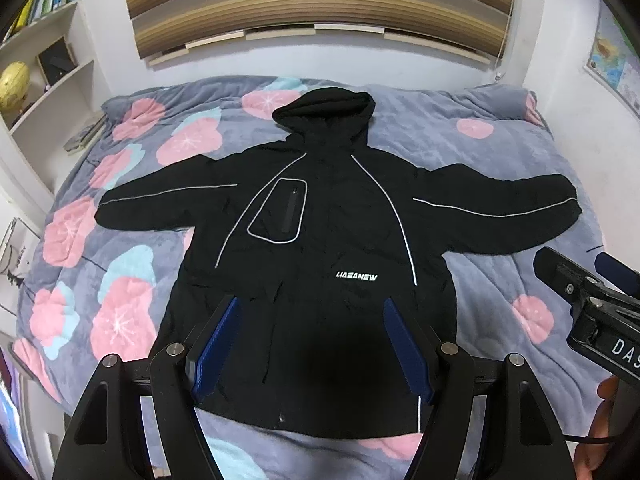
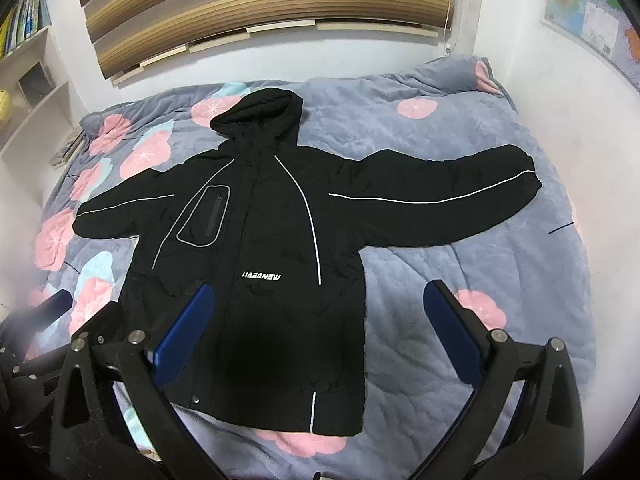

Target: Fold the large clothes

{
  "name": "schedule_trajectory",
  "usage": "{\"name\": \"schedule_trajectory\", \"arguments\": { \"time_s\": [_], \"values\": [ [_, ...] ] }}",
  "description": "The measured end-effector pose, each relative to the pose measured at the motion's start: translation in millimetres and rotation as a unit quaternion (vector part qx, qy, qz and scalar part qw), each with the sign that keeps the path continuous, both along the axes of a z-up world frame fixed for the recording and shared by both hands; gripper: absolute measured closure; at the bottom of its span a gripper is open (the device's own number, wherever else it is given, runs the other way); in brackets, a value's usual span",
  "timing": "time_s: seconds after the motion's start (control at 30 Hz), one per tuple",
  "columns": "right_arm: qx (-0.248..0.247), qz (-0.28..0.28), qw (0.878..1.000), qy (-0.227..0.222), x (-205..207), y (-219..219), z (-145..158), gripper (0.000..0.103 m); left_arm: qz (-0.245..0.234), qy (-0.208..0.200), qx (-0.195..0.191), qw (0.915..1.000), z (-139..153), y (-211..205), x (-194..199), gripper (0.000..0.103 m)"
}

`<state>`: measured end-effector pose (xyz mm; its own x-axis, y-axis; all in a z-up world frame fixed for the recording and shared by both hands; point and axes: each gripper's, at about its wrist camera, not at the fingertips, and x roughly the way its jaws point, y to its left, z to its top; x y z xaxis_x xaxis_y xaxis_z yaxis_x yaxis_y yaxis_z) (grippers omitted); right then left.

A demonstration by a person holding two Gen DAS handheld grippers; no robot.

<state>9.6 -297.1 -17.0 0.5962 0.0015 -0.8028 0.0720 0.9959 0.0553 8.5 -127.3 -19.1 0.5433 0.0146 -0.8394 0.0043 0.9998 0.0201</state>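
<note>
We see the black jacket (image 1: 320, 248) spread flat on the bed (image 1: 500, 152), sleeves out, nothing folded yet. Our left gripper (image 1: 310, 312) and right gripper (image 2: 318, 300) hover above its hem, fingers apart, empty.

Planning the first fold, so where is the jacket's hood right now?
In both views the hood lies flat at the jacket's far end, on the floral blanket, toward the striped blind.

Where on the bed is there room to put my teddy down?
Bare grey flowered quilt shows right of the black hooded jacket, between hood and wall, and again under its right-hand sleeve. The left-hand side is narrower. The middle is all jacket.
</note>
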Motion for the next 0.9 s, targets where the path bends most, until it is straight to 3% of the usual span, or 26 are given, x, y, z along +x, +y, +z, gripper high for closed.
{"name": "schedule_trajectory", "arguments": {
  "time_s": [0.3,0.47,0.63,0.9],
  "values": [
    [-0.001,-0.018,1.0,0.019,37,-27,-18,0.001,-0.004,0.003,0.002,1.0,-17,-19,55,0.028],
    [-0.005,-0.057,0.998,0.02,60,-69,-34,0.001,-0.012,0.012,-0.003,0.9999,-35,-35,90,0.028],
    [0.037,-0.136,0.99,0.011,80,-151,-54,0.003,-0.022,0.021,-0.008,0.9995,-54,-52,123,0.028],
    [0.037,-0.232,0.972,-0.013,109,-294,-90,0.003,-0.032,0.041,0.003,0.9986,-78,-75,154,0.028]
  ]
}}
